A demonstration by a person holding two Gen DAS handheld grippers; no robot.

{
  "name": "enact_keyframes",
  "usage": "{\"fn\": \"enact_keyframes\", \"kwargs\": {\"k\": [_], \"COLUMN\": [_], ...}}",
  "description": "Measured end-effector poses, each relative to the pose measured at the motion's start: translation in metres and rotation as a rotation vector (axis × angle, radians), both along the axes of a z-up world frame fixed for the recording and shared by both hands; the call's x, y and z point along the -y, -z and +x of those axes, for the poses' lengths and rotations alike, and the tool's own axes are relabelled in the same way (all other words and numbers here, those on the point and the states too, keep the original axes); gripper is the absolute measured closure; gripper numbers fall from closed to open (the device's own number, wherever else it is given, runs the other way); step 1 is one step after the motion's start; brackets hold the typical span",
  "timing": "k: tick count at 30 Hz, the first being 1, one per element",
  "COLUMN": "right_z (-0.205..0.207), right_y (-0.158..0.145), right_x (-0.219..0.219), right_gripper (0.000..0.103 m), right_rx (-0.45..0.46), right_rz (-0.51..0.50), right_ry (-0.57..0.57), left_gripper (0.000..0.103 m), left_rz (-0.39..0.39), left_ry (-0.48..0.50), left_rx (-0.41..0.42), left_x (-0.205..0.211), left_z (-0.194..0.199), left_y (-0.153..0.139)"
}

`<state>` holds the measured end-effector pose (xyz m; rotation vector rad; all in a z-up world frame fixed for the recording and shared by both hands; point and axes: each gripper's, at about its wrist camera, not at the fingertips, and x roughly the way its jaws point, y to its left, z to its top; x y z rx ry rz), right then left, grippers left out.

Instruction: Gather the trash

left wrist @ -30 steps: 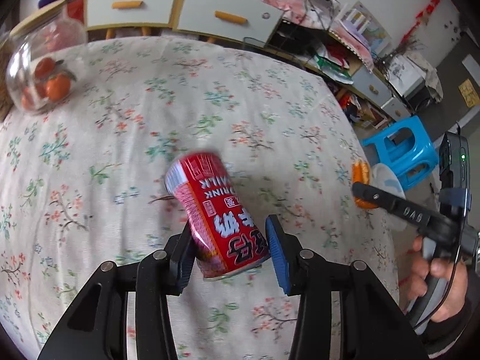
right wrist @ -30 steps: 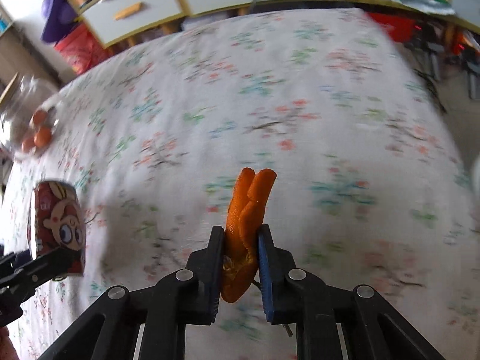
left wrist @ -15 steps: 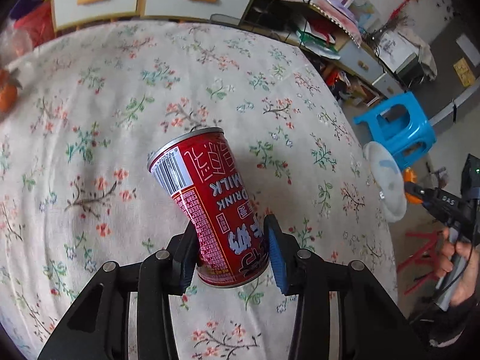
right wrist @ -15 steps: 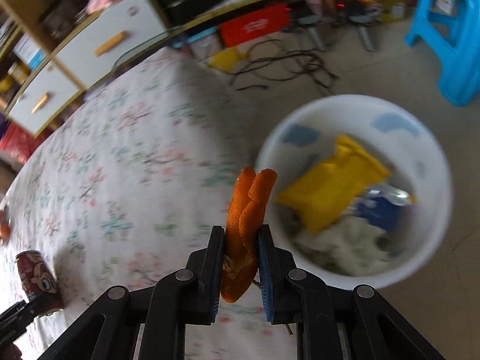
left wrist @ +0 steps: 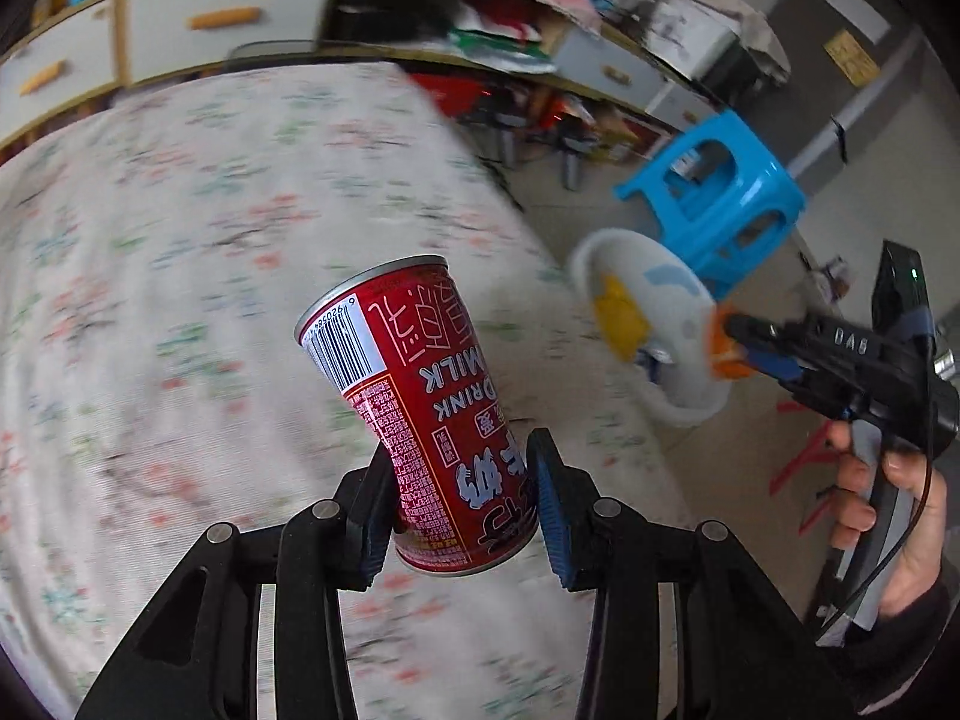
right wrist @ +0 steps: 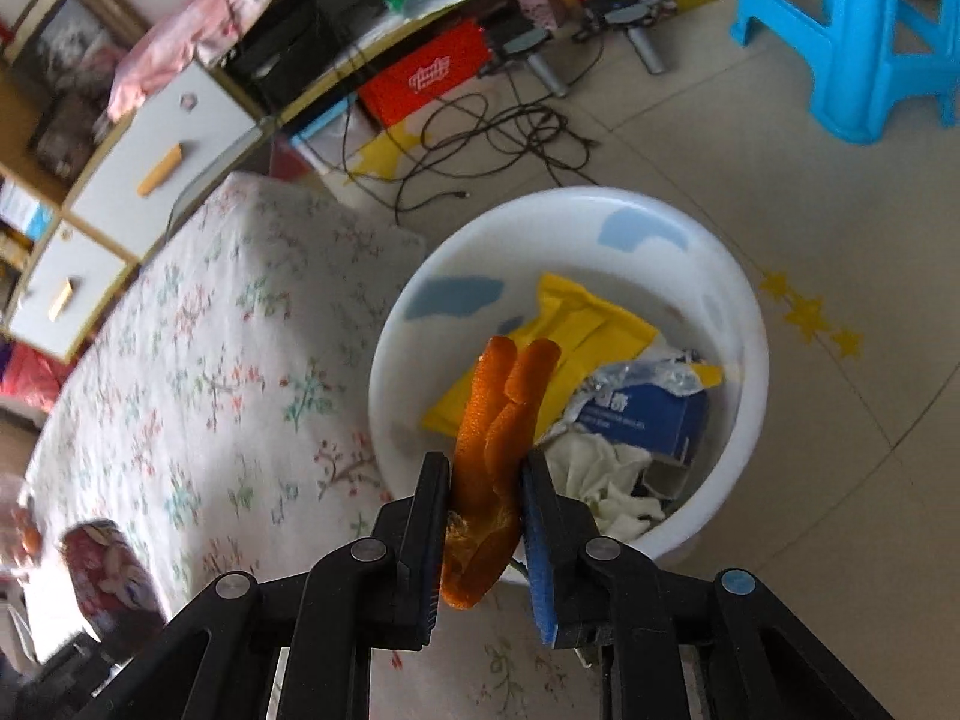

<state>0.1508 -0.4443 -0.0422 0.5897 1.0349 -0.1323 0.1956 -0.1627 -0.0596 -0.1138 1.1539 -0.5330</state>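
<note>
My left gripper (left wrist: 462, 498) is shut on a red milk-drink can (left wrist: 420, 408), held tilted above the floral tablecloth (left wrist: 180, 276). My right gripper (right wrist: 483, 498) is shut on an orange peel (right wrist: 498, 420) and holds it over the near rim of a white trash bin (right wrist: 738, 276) on the floor. The bin holds a yellow wrapper (right wrist: 576, 324), a blue packet and white tissue. In the left wrist view the right gripper (left wrist: 729, 339) and the peel sit at the bin (left wrist: 684, 402). The can shows blurred in the right wrist view (right wrist: 108, 582).
The table edge lies just left of the bin. A blue plastic stool (right wrist: 864, 30) stands on the tiled floor beyond the bin, with loose cables (right wrist: 480, 138) and cluttered shelves and white drawers (right wrist: 156, 138) behind.
The right gripper carried the peel off the table and closer over the bin. The left gripper swung right toward the table edge with the can, bringing the bin into view.
</note>
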Motion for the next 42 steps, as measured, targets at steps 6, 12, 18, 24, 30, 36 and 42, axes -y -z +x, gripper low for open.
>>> {"fn": "enact_keyframes", "kwargs": {"k": [6,12,18,24,30,36,42], "right_z": [-0.013,-0.030,-0.043,-0.049,-0.045,-0.039,-0.046], "right_y": [-0.001,-0.002,-0.001,-0.003,-0.008,-0.017,-0.039], "right_x": [0.028,0.048,0.067,0.074,0.063,0.035,-0.009], "right_gripper": [0.045,0.045,0.045,0.042,0.037,0.031,0.017], "right_rx": [-0.003,-0.021,-0.031,-0.029,-0.025,-0.021,0.001], "right_rz": [0.035,0.014,0.007,0.007,-0.023,-0.038,-0.163], "right_ry": [0.082,0.113,0.144,0.170,0.144,0.079,0.000], "left_gripper": [0.059,0.059,0.059,0.012,0.008,0.003,0.000], "left_rz": [0.021,0.013,-0.050,-0.045,0.025,0.071,0.132], "left_ry": [0.082,0.127,0.157,0.143,0.090,-0.019,-0.124], "left_rx": [0.011,-0.001,-0.020,0.028,0.061,0.110,0.141], "left_x": [0.057,0.098,0.134,0.139,0.101,0.036,-0.020], "left_z": [0.004,0.015,0.033,0.031,0.014,-0.007,-0.034], "left_y": [-0.001,0.007,0.012,0.000,-0.014,-0.024,-0.033]}}
